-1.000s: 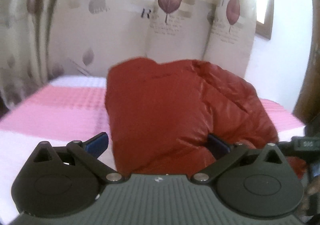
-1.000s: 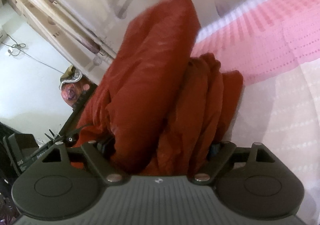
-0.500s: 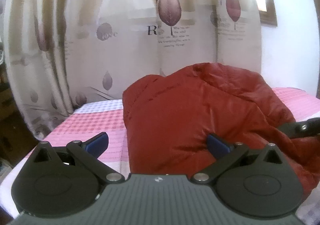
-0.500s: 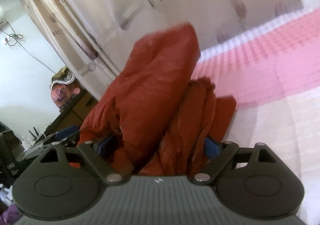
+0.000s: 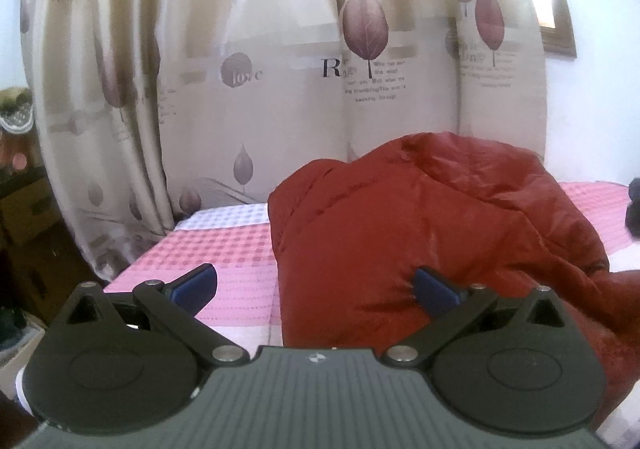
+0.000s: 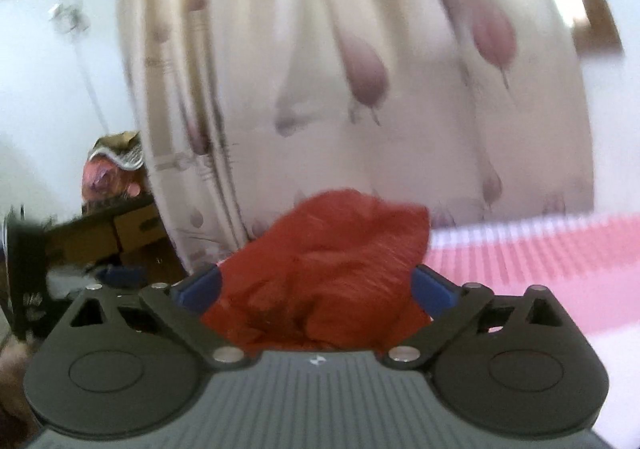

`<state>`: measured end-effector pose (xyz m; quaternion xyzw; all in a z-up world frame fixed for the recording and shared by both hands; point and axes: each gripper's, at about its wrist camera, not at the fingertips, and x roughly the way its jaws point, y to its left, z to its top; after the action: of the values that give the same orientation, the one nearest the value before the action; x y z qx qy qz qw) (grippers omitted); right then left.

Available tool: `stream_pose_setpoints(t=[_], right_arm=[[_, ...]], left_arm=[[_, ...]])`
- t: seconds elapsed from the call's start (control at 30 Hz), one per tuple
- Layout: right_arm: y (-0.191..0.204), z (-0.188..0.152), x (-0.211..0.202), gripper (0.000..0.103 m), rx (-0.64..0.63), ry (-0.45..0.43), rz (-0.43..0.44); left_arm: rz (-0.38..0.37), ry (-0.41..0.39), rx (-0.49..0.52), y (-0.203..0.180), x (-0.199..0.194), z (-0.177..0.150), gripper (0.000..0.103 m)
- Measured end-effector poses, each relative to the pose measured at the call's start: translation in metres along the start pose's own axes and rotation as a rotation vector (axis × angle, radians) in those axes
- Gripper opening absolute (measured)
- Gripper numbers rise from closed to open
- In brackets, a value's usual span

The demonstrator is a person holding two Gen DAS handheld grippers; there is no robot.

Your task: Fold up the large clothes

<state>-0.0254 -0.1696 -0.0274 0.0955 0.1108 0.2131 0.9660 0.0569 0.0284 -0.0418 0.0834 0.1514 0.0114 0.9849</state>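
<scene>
In the left wrist view the left gripper (image 5: 314, 285) was held low and level over the bed (image 5: 224, 253), looking along it toward the leaf-printed curtain (image 5: 304, 89). Its jaws stood wide apart: the left blue pad (image 5: 196, 283) hung free over the pink checked cover, while the right pad (image 5: 434, 287) pressed into the near face of the red padded jacket (image 5: 420, 229), which it touched but did not clamp. The jacket sat bunched ahead and to the right of the tongs, its bulk running from the near right away toward the curtain. Compared with a second earlier, the camera had levelled and drawn back, showing more curtain and the bed's left edge, and the jacket filled less of the frame. In the right wrist view, badly blurred, the right gripper (image 6: 316, 285) sat upright with jaws spread wide, and a mound of the jacket (image 6: 324, 269) lay between the blue pads (image 6: 432, 287), seemingly brushing both without being squeezed. A second earlier the view had been rolled and the jacket rose tall ahead; here it was a low heap against the curtain (image 6: 360, 69), the pink bed (image 6: 540, 261) to its right.
</scene>
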Motion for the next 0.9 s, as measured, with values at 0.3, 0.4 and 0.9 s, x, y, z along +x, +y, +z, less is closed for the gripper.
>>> stream_pose_setpoints(t=[0.3,0.4,0.9], right_arm=[[0.045,-0.010,0.001,0.103,-0.167,0.011,0.043],[0.046,-0.012,0.003,0.103,-0.166,0.023,0.044],[0.040,-0.022,0.002,0.103,-0.159,0.052,0.040]], left_arm=[[0.061,-0.016,0.025,-0.001,-0.006,0.003,0.103],[0.063,-0.014,0.011,0.001,-0.006,0.004,0.103],[0.072,-0.009,0.047,-0.008,-0.006,0.005,0.103]])
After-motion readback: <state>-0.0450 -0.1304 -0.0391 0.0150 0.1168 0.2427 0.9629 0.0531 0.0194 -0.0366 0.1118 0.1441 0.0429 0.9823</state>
